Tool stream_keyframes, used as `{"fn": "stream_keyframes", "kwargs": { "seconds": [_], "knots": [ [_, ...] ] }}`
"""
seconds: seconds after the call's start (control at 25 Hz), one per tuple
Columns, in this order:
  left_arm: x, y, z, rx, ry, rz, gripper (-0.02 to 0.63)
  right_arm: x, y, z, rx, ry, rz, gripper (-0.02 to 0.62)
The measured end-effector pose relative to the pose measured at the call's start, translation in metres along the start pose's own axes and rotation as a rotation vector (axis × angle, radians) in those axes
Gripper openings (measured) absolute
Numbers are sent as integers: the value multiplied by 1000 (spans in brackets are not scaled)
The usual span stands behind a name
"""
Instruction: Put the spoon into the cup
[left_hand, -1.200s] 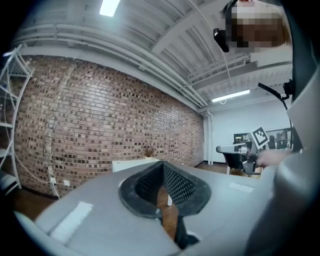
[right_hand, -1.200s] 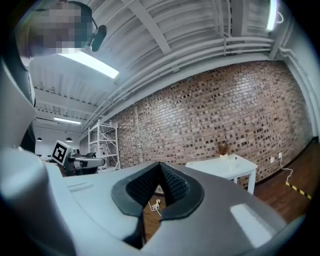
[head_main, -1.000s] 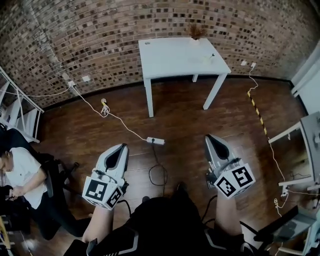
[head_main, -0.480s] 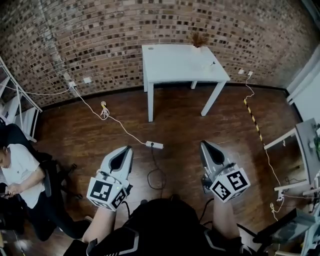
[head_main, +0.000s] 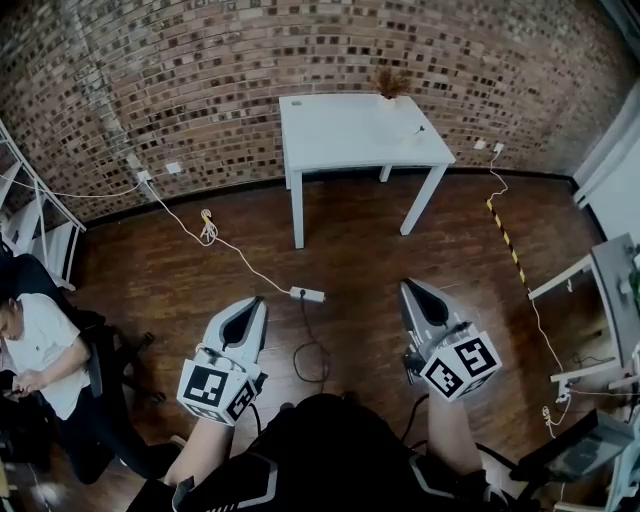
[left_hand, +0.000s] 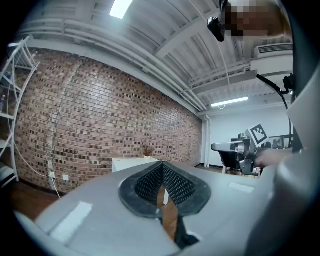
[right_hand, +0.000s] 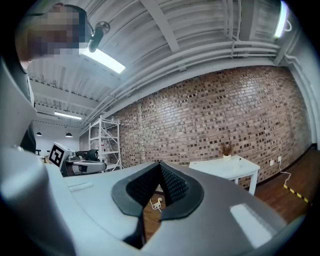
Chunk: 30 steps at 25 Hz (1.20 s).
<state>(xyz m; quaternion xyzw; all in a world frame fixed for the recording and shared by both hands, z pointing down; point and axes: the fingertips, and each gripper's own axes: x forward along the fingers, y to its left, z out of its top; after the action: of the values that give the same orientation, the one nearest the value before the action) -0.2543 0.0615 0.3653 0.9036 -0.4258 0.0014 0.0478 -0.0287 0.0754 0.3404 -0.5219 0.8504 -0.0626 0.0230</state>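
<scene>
While left tongs (head_main: 257, 301) and right tongs (head_main: 409, 288) are both closed and empty, I'm well short of the desk (head_main: 335, 135). Pale speck (head_main: 414, 129) by the desk's right edge is probably spoon and cup. Right tongs nearer.

One white table (head_main: 350, 130) carried one dried plant (head_main: 388, 82) at its back edge. In front of the table lay one power strip (head_main: 308, 294) and, nearer, two grippers: left gripper (head_main: 255, 301), right gripper (head_main: 408, 286). One person (head_main: 40, 350) sat off to its left.
</scene>
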Motion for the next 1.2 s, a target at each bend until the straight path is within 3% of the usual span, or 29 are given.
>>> {"fn": "stream_keyframes", "kwargs": {
  "seconds": [0.52, 1.0, 1.2],
  "knots": [
    [10, -12, 2, -22, -7, 65, -6, -1, -6, -1, 4, 5, 27, 6],
    [11, -17, -8, -33, 11, 77, -6, 3, -15, -17, 13, 37, 47, 6],
    [15, -15, -4, -40, -10, 116, -6, 17, -16, -12, 18, 64, 105, 6]
  ]
}}
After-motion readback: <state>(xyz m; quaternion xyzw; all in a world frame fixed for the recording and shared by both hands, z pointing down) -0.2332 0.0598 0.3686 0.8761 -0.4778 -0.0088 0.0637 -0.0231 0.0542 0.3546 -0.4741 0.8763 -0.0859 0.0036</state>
